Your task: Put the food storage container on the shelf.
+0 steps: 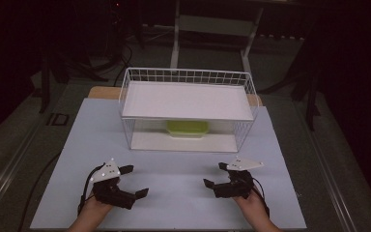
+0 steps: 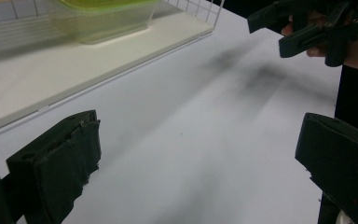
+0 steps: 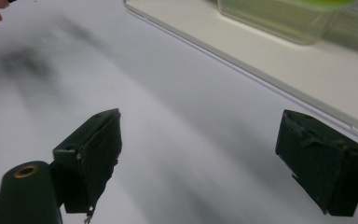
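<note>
Both my grippers wait open-jawed before the wire rack.

My left gripper (image 1: 134, 181) and right gripper (image 1: 213, 174) hover over the white table (image 1: 174, 193), jaws spread wide, gripping nothing. The green-lidded container (image 1: 187, 128) sits on the white wire rack's (image 1: 188, 77) lower shelf, well apart from both.

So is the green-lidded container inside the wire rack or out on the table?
Inside. The container sits on the lower shelf of the wire rack, under the upper shelf; both grippers are apart from it.

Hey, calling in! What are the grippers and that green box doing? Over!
Left gripper open, right gripper open, both empty. Green-lidded container on wire rack's lower shelf. Nothing in the way.
</note>
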Demonstrator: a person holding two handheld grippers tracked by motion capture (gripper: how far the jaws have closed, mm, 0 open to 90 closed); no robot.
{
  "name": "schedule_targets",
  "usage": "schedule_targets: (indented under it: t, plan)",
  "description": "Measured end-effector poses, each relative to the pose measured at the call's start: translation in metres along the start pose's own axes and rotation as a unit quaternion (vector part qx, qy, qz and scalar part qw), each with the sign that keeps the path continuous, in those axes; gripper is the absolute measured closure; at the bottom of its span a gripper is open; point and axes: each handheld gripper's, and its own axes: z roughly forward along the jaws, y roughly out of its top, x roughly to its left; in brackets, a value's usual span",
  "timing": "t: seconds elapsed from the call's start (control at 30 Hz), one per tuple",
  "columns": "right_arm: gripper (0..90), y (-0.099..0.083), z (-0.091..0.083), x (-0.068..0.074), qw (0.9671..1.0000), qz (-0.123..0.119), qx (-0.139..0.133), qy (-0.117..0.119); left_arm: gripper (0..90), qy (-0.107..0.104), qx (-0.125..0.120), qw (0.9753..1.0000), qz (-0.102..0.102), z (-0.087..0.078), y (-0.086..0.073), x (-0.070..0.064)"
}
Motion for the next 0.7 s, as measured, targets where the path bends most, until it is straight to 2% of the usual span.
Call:
schedule_targets:
  t: [0.17, 0.27, 0.57, 0.7]
  plan:
    - [14.3, -0.009, 0.000, -0.003, 0.9998, 0.021, -0.001, 0.004, 0.7, 0.001, -0.002, 1.0000, 0.001, 0.002, -0.004, 0.000]
    - [14.3, -0.011, 0.003, -0.004, 0.9997, 0.023, 0.000, 0.008, 0.7, -0.003, -0.002, 1.0000, 0.003, 0.004, -0.004, 0.000]
    - [14.4, -0.014, 0.003, -0.007, 0.9996, -0.001, -0.002, 0.027, 0.7, -0.010, -0.007, 0.9999, -0.004, 0.005, -0.006, 0.004]
    - [14.6, -0.013, -0.001, -0.012, 0.9994, 0.002, -0.009, 0.033, 0.7, -0.013, -0.009, 0.9999, -0.004, 0.004, -0.006, 0.004]
